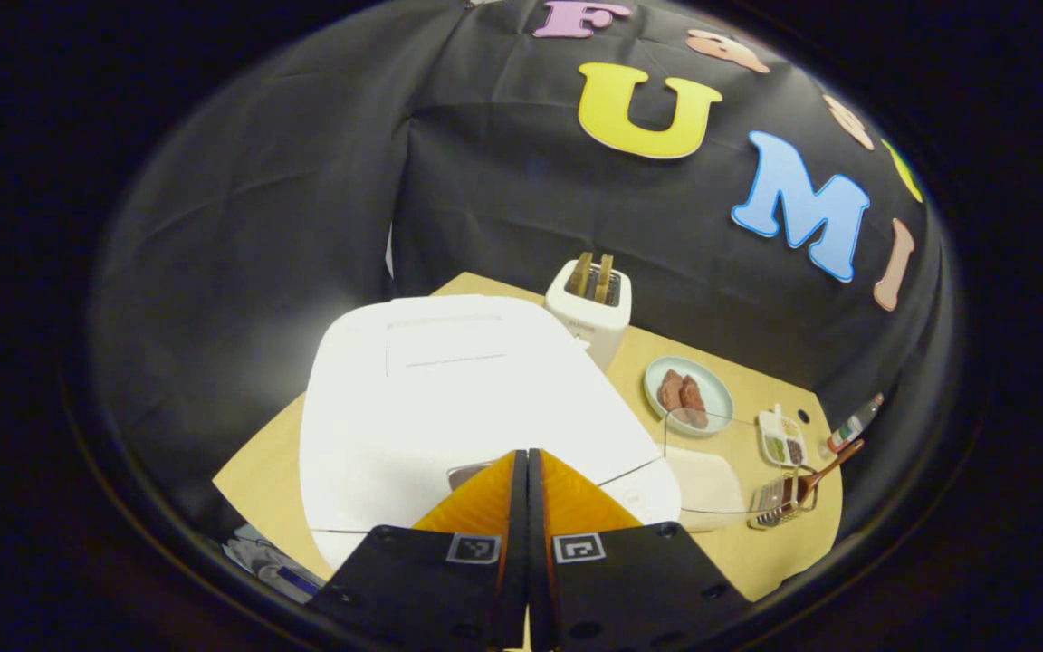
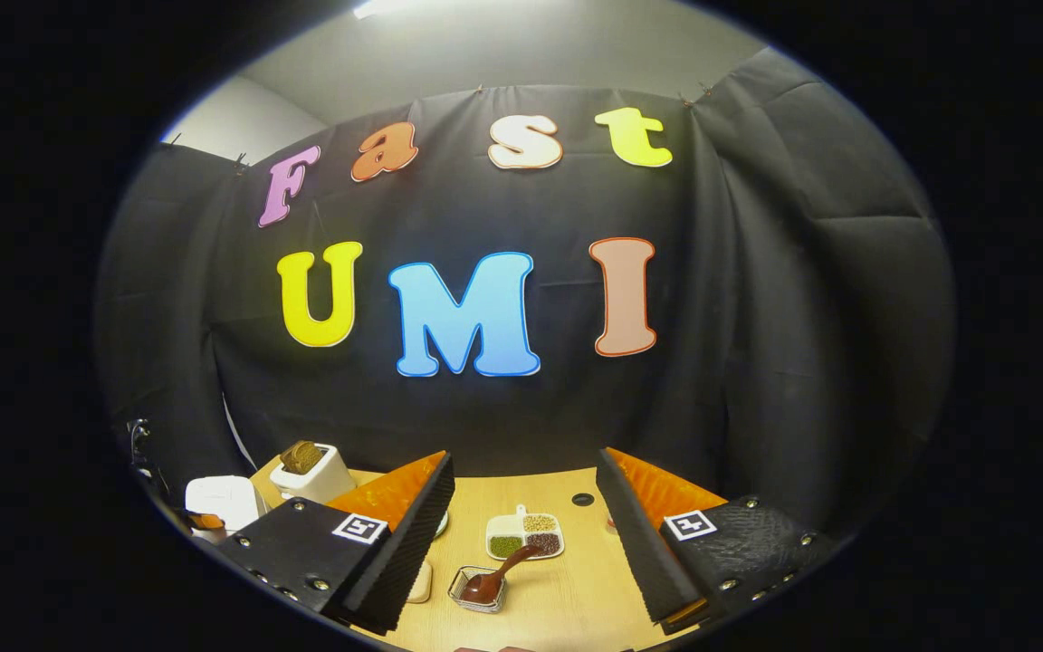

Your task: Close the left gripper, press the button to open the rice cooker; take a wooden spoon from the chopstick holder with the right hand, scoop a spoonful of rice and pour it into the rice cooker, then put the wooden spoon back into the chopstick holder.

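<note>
While unreadable, faint rice cooker label.

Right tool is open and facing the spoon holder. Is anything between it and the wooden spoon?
Nothing visible stands in the way. In the right gripper view the open right tool looks straight over bare table at the wooden spoon in its wire chopstick holder. The divided seasoning dish sits just behind the holder, not in front.

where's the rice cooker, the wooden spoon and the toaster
rice cooker (image 1: 449, 398), left gripper view, on its lid
wooden spoon (image 2: 496, 580), right gripper view, on its bowl end
toaster (image 1: 590, 312), left gripper view, on its front face
</note>
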The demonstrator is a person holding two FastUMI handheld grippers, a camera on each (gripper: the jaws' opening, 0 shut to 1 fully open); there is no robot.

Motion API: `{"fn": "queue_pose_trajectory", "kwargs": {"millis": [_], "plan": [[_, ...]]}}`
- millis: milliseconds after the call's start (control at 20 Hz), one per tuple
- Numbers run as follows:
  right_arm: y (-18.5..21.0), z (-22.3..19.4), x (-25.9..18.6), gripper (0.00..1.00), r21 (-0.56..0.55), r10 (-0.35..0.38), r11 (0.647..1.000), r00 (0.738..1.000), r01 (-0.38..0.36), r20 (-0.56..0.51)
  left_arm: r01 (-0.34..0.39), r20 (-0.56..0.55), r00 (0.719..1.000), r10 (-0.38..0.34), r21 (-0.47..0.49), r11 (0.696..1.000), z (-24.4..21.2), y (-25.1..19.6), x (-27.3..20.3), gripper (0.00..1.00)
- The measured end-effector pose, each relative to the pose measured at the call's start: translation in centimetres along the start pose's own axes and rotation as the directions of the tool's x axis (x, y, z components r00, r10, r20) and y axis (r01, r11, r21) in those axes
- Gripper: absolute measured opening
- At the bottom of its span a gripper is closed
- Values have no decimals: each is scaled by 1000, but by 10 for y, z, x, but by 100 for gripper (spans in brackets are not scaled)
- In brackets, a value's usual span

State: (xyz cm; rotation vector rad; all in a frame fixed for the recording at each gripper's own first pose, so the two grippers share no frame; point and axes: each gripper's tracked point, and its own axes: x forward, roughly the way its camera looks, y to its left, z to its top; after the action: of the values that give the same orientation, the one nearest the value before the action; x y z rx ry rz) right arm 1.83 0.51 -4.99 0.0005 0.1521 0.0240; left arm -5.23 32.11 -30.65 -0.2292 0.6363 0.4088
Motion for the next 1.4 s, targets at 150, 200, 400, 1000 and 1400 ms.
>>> {"fn": "queue_pose_trajectory", "kwargs": {"millis": [150, 200, 400, 1000, 1400], "plan": [[0, 1, 0, 96, -8, 2, 1000, 1000, -2, 2, 44, 176, 984, -39, -23, 999, 60, -21, -28, 31], [1, 0, 0, 96, -1, 7, 1000, 1000, -7, 0, 45, 234, 971, -41, -11, 999, 82, -26, -40, 53], [2, -2, 1, 95, 17, 21, 1000, 1000, -21, -10, 57, 365, 928, -76, 62, 996, 141, -50, -70, 96], [-23, -14, 21, 96, 42, 0, 999, 1000, 1, -25, 102, 561, 808, -179, 166, 981, 202, -121, -153, 99], [-41, -62, 70, 96, -6, 33, 999, 999, -34, -40, 85, 597, 766, -236, 271, 959, 202, -164, -175, 94]]}}
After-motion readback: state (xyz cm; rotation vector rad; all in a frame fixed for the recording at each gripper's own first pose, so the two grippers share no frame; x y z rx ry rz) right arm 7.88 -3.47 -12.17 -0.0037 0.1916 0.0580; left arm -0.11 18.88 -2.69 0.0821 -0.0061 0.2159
